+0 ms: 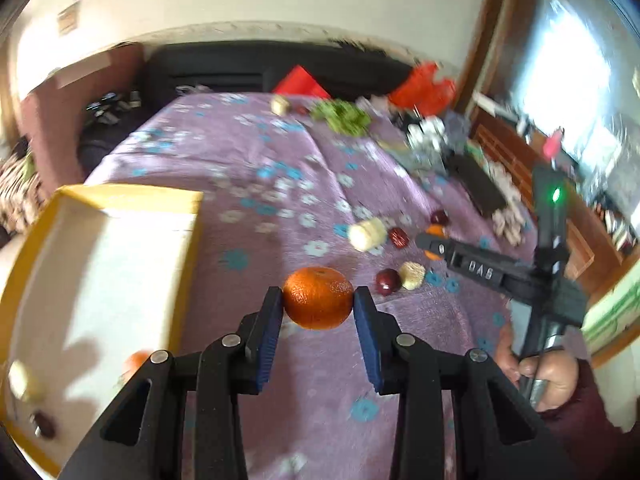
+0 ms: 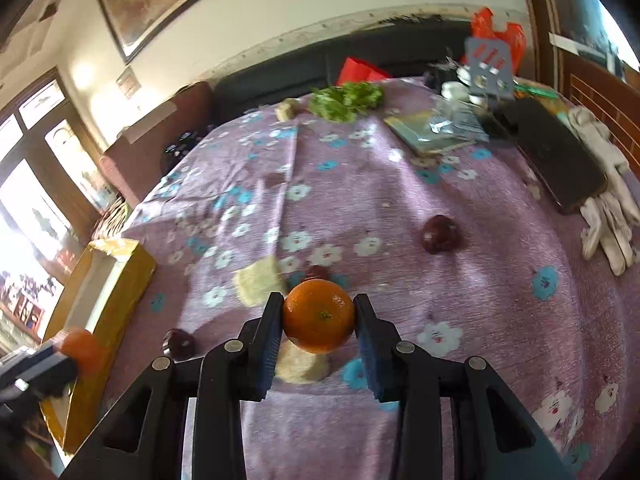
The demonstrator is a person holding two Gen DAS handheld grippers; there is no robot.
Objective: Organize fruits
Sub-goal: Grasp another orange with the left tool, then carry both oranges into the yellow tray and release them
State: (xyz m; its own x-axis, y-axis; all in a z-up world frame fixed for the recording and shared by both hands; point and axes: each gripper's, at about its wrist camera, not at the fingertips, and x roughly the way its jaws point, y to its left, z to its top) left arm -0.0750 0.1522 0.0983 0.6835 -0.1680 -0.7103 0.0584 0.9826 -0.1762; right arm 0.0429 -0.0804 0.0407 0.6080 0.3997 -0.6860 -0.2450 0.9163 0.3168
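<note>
My left gripper (image 1: 318, 300) is shut on an orange (image 1: 318, 297) and holds it above the purple flowered cloth, just right of a yellow box (image 1: 120, 196). The box holds an orange (image 1: 135, 361), a corn piece (image 1: 22, 380) and a red date (image 1: 43, 424). My right gripper (image 2: 318, 316) is shut on a second orange (image 2: 319, 315) above corn pieces (image 2: 260, 282) and dark red fruits (image 2: 440, 234). The right gripper also shows in the left wrist view (image 1: 434, 245), and the left one with its orange shows in the right wrist view (image 2: 82, 350) by the box (image 2: 120, 280).
On the cloth lie loose corn pieces (image 1: 368, 233), red dates (image 1: 398, 237) and a dark plum (image 1: 387, 281). Green leaves (image 2: 346, 100), a black phone (image 2: 560, 160), white gloves (image 2: 608, 208), a booklet (image 2: 432, 128) and red bags (image 2: 496, 36) sit toward the back and right.
</note>
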